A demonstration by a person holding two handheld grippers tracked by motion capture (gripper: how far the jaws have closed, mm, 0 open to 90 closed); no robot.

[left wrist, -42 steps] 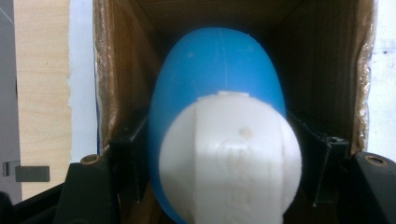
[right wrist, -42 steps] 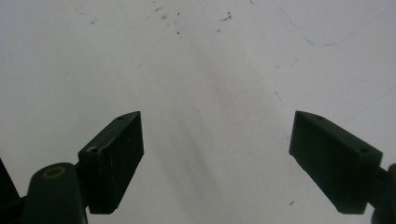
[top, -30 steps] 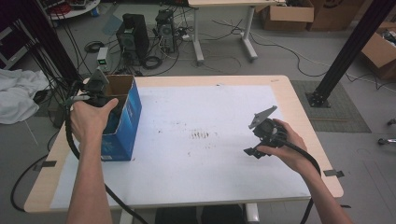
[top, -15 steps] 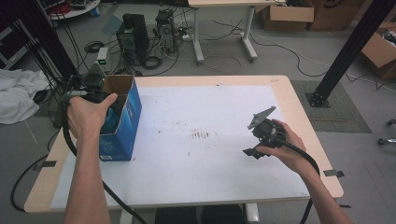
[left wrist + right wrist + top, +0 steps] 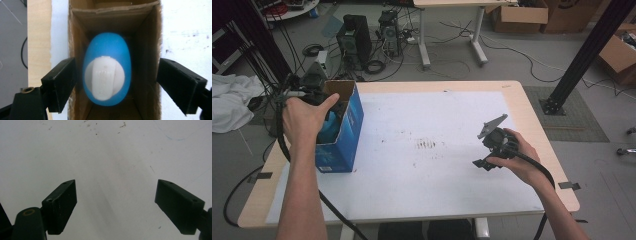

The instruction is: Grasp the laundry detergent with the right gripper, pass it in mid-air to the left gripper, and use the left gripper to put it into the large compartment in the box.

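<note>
A blue egg-shaped container with a white cap lies inside an open blue cardboard box at the table's left edge. My left gripper hangs over the box mouth, pointing down. Its jaws have just been opening; the container shows between them, and neither pad touches it. In the high view the left gripper is partly hidden by the hand, and a bit of the blue container shows in the box. My right gripper is open above the white table top, with nothing between its jaws.
The white mat covers most of the wooden table, with dark smudges near its middle. Computers, cables and another table stand on the floor beyond. A black post rises at the right.
The left hand has risen a little over the box and its jaws have spread apart from the container. The right hand has stayed where it was.
</note>
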